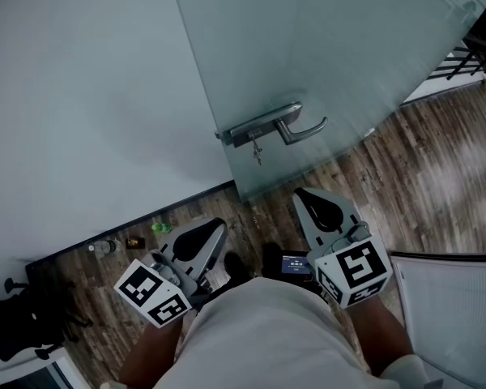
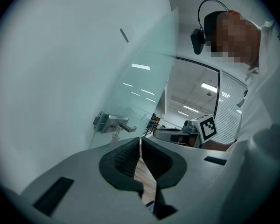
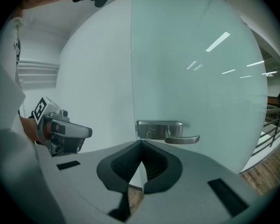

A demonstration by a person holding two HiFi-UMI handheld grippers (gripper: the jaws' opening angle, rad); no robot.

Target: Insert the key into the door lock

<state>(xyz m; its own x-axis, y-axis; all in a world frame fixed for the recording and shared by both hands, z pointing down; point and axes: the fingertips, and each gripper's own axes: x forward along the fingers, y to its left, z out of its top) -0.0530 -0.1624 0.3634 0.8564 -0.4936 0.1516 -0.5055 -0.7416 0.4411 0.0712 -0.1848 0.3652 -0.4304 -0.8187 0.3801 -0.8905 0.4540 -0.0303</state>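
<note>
Hanging below the lock near the middle of the head view, the key is tiny and dim. Whether its blade sits in the keyhole cannot be made out. Low in the frame, a pale shirt cuts off both forearms. The left gripper and right gripper each have their jaws pressed together with nothing between them, well short of the lock. The glass door ends at a bare edge beside the wall. The handle points toward the right of the frame. Bare wooden floor lies between the grippers and the door.
</note>
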